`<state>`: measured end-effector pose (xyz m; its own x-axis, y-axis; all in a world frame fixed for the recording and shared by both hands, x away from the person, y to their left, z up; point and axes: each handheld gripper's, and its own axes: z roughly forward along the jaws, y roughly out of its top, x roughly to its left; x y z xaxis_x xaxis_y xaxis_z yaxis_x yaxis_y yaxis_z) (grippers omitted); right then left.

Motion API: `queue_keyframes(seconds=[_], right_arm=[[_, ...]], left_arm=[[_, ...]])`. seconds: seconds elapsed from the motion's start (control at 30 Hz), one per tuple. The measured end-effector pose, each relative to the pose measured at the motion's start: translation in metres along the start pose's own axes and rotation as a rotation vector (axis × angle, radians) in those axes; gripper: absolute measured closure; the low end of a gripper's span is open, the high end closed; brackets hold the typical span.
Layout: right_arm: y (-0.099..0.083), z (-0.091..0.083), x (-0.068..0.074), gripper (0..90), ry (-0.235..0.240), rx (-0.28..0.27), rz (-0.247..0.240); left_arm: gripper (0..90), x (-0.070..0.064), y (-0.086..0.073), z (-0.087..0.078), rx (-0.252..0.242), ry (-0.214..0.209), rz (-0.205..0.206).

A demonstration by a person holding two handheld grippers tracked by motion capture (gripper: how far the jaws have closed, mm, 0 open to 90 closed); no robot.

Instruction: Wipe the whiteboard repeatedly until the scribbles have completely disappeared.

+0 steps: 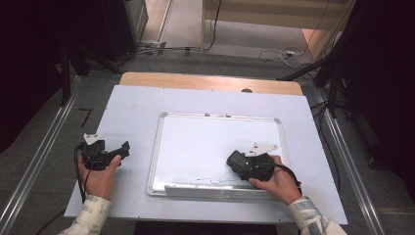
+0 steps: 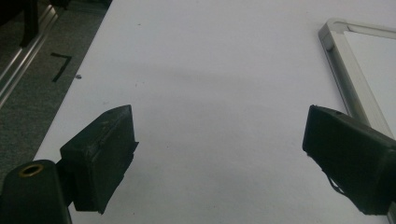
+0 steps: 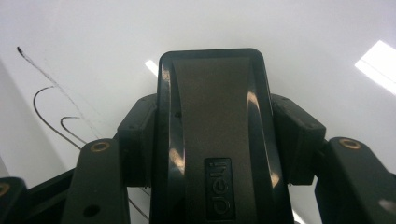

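At the whiteboard's (image 1: 169,147) five o'clock, right gripper (image 1: 241,163) clamps eraser (image 3: 212,135), marker strokes (image 1: 218,180) probably next; left gripper (image 1: 117,151) idles agape.

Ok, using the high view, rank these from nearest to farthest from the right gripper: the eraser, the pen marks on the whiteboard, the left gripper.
1. Eraser: clamped in the right gripper, over the whiteboard.
2. Pen marks: just beside it, near the board's bottom edge.
3. Left gripper: off the board, on the table's left side.
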<state>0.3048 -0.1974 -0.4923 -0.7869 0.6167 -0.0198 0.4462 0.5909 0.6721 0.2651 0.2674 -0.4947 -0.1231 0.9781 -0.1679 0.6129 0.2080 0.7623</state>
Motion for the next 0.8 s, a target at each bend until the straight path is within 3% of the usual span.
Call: queue_keyframes(seconds=[0.43, 0.8], right_arm=[[0.016, 0.015, 0.02, 38.7, 0.043, -0.001, -0.026], [0.024, 0.013, 0.014, 37.9, 0.064, 0.054, 0.029]], left_arm=[[9.8, 0.0, 0.0, 0.0, -0.003, -0.004, 0.0], [9.8, 0.001, 0.0, -0.001, -0.006, -0.005, -0.008]])
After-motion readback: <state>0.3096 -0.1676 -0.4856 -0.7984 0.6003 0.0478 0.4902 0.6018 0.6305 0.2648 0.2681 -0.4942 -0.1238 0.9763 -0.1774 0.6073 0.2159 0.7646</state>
